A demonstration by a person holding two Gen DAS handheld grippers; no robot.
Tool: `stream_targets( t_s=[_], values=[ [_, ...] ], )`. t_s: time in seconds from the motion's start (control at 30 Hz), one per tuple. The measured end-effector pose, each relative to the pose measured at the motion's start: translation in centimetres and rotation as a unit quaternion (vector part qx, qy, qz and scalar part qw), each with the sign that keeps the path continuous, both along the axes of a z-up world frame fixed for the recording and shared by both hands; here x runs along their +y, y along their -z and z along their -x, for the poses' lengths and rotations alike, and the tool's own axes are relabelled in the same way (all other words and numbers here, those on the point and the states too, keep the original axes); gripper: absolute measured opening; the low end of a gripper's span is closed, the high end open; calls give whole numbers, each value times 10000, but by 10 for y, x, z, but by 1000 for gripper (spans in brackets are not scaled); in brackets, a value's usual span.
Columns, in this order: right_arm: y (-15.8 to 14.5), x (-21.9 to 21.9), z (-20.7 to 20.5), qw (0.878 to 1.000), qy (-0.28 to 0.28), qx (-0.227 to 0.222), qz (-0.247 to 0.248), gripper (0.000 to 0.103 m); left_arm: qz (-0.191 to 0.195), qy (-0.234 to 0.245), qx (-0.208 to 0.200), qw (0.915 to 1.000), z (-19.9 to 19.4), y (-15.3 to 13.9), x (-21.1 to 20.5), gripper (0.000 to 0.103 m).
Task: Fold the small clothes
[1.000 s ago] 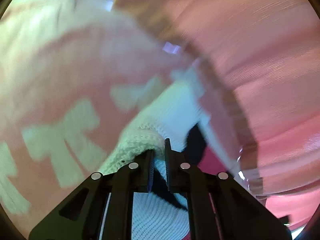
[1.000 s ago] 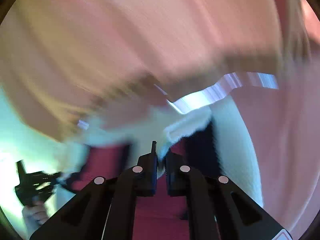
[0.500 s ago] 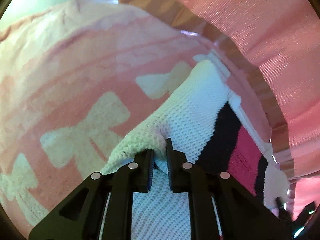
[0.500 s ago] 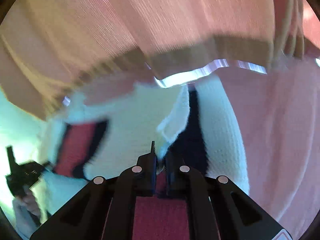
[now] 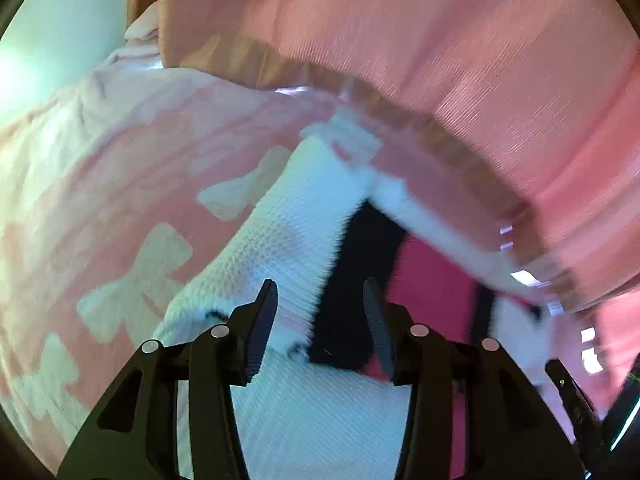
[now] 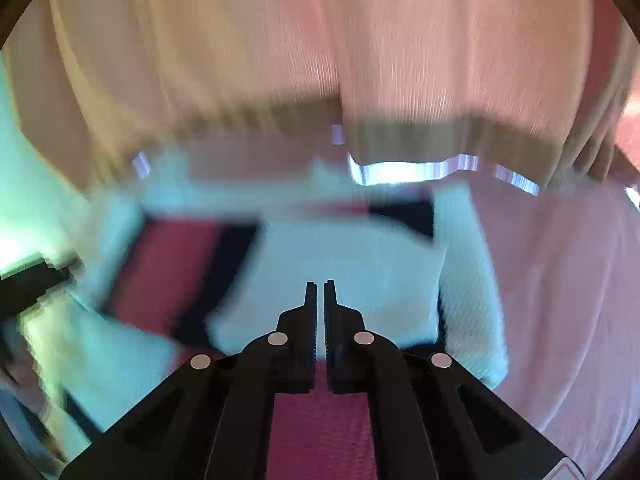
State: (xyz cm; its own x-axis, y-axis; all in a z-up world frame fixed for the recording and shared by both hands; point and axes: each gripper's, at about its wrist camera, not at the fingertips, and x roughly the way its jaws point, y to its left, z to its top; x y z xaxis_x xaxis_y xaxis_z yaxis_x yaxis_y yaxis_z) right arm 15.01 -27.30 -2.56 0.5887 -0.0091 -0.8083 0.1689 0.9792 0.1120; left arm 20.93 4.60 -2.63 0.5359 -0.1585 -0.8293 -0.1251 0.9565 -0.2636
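White knit of the small sweater (image 5: pixel 288 232) now lies free; the left tool (image 5: pixel 320 304) is opening, its jaws off the cloth where before they pinched it. The right tool (image 6: pixel 319 292) stays closed, seemingly on a knit edge; one fold looks laid.

A: What colours has the knit (image 5: pixel 304 216)?
B: White, with black and magenta blocks.
A: And the blanket (image 5: pixel 120 184) under it?
B: Pink, with pale bows.
A: The curtain (image 5: pixel 400 40)?
B: Ribbed pink, with a tan hem.

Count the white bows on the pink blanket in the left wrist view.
4, running diagonally left of the white knit sweater: one by its upper edge, one below it, one lower, one bottom left. Others may be hidden.
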Motion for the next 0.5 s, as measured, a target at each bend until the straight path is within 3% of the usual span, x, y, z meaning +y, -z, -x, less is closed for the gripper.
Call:
stream_targets(
  t_s=[0.03, 0.07, 0.1, 0.23, 0.3, 0.33, 0.37, 0.43, 0.5],
  values=[
    [24, -6, -4, 9991, 62, 392, 128, 1, -101, -11, 147, 9998, -6, 10, -2, 42],
    [32, -13, -2, 9991, 106, 413, 11, 0, -153, -38, 324, 9994, -10, 20, 0, 41],
    [29, -17, 1, 9993, 140, 336, -77, 0, -127, -88, 433, 9989, -13, 29, 2, 41],
    [-3, -16, 7, 9998, -8, -187, 87, 0, -382, -64, 176, 9991, -12, 19, 4, 41],
    [11, -20, 3, 9996, 35, 98, 257, 0, -430, -74, 188, 9989, -12, 20, 5, 42],
    [31, -26, -1, 9987, 156, 451, 191, 0, -395, -60, 262, 9989, -13, 23, 6, 42],
    [35, -32, 1, 9991, 205, 371, 27, 0, -393, -59, 276, 9988, -12, 23, 7, 42],
    [21, -33, 1, 9992, 262, 286, -58, 0, -381, -39, 188, 9991, -8, 18, 7, 42],
    [0, -26, 6, 9998, 133, -103, -57, 0, -410, -2, 30, 9992, -3, 9, 5, 43]
  ],
)
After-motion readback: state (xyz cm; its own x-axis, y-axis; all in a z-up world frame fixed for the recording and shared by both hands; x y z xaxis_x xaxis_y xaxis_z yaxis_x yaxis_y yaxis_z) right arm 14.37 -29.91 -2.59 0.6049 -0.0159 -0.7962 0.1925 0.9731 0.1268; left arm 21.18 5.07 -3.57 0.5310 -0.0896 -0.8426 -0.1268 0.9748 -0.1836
